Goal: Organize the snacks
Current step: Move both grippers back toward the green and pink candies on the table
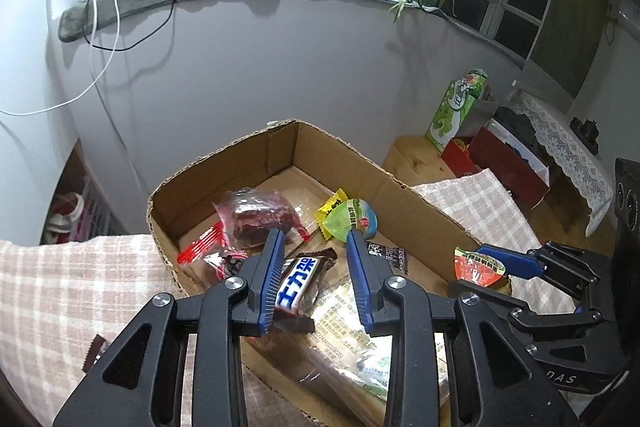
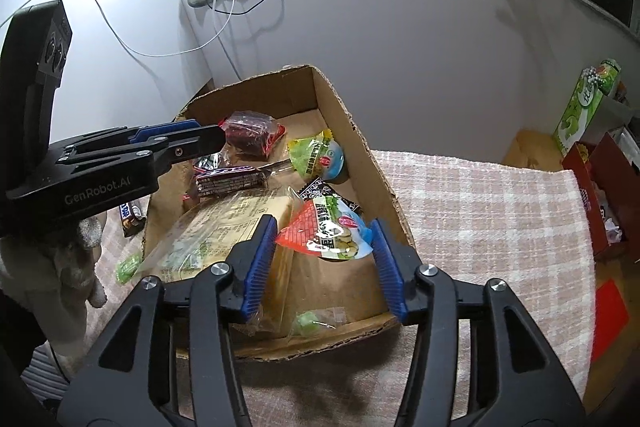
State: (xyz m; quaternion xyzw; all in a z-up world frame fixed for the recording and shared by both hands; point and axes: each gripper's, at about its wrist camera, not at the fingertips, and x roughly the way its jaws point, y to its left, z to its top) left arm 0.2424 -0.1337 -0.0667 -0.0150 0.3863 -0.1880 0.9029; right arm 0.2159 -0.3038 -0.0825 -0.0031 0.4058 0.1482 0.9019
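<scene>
A cardboard box point(image 1: 420, 203) on a checked cloth holds several snacks. My left gripper point(image 1: 316, 239) is open over the box; a brown chocolate bar with a blue-and-white label point(image 1: 298, 285) lies between its fingers, touching the left pad only. Past it lie a dark red packet point(image 1: 256, 217) and a green jelly cup point(image 1: 352, 221). My right gripper point(image 2: 324, 227) holds a red-and-white jelly cup point(image 2: 326, 233) between its pads above the box point(image 2: 372, 155). The right gripper also shows in the left wrist view point(image 1: 480, 267), with the left gripper point(image 2: 200, 133) in the right wrist view.
A large clear packet point(image 2: 224, 231) fills the box's near side. Another chocolate bar point(image 2: 130, 215) and a green candy point(image 2: 128, 267) lie on the cloth left of the box. A green carton point(image 2: 584, 103) and a red box point(image 2: 600, 187) stand to the right. A wall rises behind.
</scene>
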